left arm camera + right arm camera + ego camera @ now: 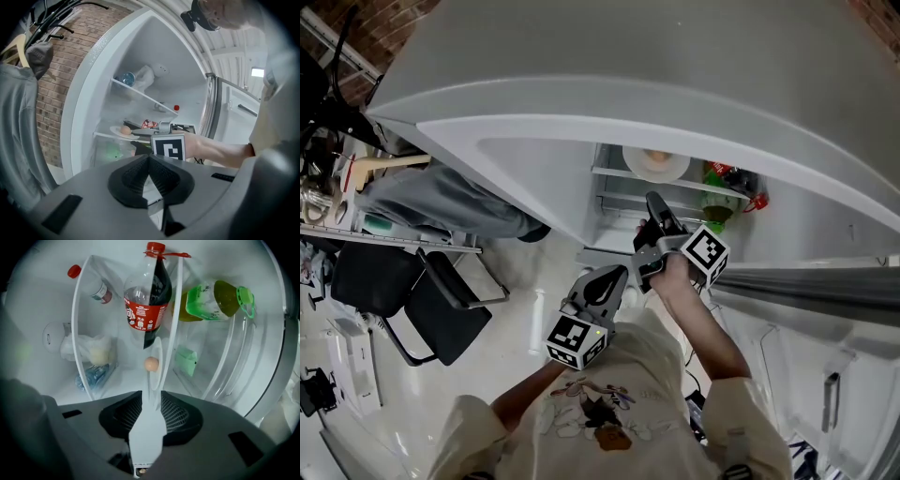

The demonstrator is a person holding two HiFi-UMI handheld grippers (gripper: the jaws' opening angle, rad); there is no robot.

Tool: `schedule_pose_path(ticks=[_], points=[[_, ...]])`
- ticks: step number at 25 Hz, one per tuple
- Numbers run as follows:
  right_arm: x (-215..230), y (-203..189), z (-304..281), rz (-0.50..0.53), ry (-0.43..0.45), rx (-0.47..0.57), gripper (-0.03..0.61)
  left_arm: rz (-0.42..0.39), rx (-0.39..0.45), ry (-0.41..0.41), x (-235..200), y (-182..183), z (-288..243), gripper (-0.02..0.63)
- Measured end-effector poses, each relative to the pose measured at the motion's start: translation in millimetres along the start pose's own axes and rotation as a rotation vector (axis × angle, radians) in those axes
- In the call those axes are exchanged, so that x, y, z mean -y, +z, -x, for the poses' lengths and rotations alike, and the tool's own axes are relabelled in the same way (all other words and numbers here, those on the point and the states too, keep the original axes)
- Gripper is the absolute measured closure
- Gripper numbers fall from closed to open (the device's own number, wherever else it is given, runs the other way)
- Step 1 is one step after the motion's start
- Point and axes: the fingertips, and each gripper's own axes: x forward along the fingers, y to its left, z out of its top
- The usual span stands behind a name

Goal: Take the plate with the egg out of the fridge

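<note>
A white plate (675, 172) with a tan egg (655, 154) on it sits on a shelf inside the open fridge. My right gripper (655, 202) reaches into the fridge from the front. In the right gripper view the plate's rim (151, 423) runs edge-on between the jaws, which are shut on it, with the egg (151, 363) just beyond. My left gripper (617, 279) hangs back outside the fridge, below the right one. Its pads (138, 176) meet with nothing between them. From there the plate (117, 132), the egg (125, 130) and the right gripper's marker cube (168, 146) show ahead.
A cola bottle (146, 301), a green bottle (215, 301) and a small red-capped bottle (96, 287) stand in the fridge behind the plate. A bagged item (89, 350) lies on another shelf. The fridge door (825, 281) stands open at right. A black chair (441, 305) is on the floor at left.
</note>
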Motion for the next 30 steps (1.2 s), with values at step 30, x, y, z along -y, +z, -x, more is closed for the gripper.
schedule_pose_path(ticks=[30], points=[[15.2,24.4,-35.6,-0.277,-0.092,0.119,0.468,0.021,0.015,0.048,-13.2,-0.5,9.7,0.604]])
